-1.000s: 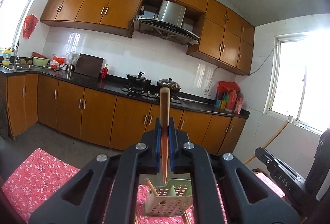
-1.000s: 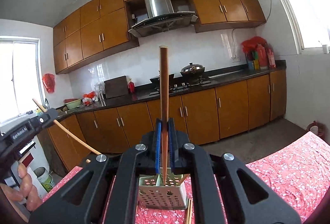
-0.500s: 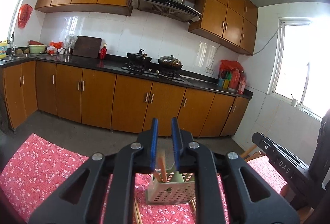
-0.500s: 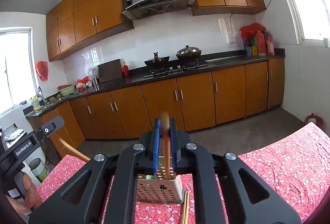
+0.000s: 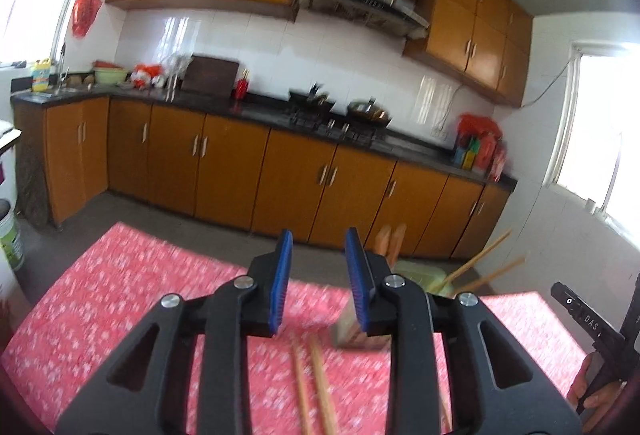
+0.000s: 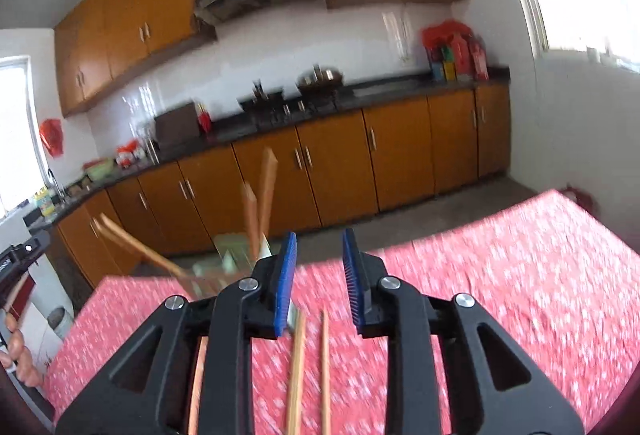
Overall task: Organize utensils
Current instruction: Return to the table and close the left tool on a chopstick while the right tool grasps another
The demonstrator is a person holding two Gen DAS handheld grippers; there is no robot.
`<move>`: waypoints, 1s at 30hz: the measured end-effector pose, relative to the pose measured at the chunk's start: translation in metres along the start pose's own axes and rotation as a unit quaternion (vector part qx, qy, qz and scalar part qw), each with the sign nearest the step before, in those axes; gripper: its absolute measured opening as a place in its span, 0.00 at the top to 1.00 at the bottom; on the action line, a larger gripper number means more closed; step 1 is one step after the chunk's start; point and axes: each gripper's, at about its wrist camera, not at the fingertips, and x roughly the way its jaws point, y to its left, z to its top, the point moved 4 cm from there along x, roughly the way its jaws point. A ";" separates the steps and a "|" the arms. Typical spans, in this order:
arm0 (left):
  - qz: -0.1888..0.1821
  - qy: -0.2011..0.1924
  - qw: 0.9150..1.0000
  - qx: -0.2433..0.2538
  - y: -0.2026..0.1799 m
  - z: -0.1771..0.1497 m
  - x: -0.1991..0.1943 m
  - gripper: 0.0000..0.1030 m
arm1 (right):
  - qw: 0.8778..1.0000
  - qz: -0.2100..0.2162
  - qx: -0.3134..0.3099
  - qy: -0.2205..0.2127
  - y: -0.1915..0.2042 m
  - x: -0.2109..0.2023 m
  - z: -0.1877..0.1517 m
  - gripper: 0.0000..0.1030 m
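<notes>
Red floral cloth (image 5: 132, 299) spread over the counter (image 6: 532, 275) and filling the near ground of both wrist views, blurred by motion. Pale green perforated utensil holder (image 5: 416, 271) standing on it toward the far edge, mostly hidden behind the right finger in the left view and behind the left finger in the right view (image 6: 232, 251). Left tongs (image 5: 318, 277) spread, blue pads apart, nothing between them, having just been opening. Right tongs (image 6: 319, 275) likewise spread and bare, also just been opening. Two chopsticks (image 6: 260, 195) upright in the holder, two more (image 6: 136, 247) leaning out to the left in the right view. Loose chopsticks (image 6: 298, 367) flat on the cloth, near side of the holder, under the tongs; same pair in the left view (image 5: 316, 383). Fingers of a hand (image 5: 592, 391) at far right edge, gripping a black handle
</notes>
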 end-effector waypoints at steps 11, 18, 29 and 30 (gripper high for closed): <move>-0.004 0.201 0.980 -0.014 0.047 -0.137 0.040 0.73 | 0.972 0.026 -0.015 0.232 0.004 0.065 -0.152 0.76; -0.039 0.243 0.969 -0.007 0.029 -0.171 0.040 0.73 | 0.968 -0.019 -0.042 0.246 0.005 0.075 -0.170 0.92; -0.034 0.290 0.955 0.044 -0.008 -0.201 0.054 0.81 | 0.970 -0.039 -0.006 0.240 -0.018 0.069 -0.166 0.92; -0.025 0.292 0.955 0.049 -0.008 -0.204 0.057 0.84 | 0.970 -0.036 -0.007 0.240 -0.016 0.069 -0.167 0.92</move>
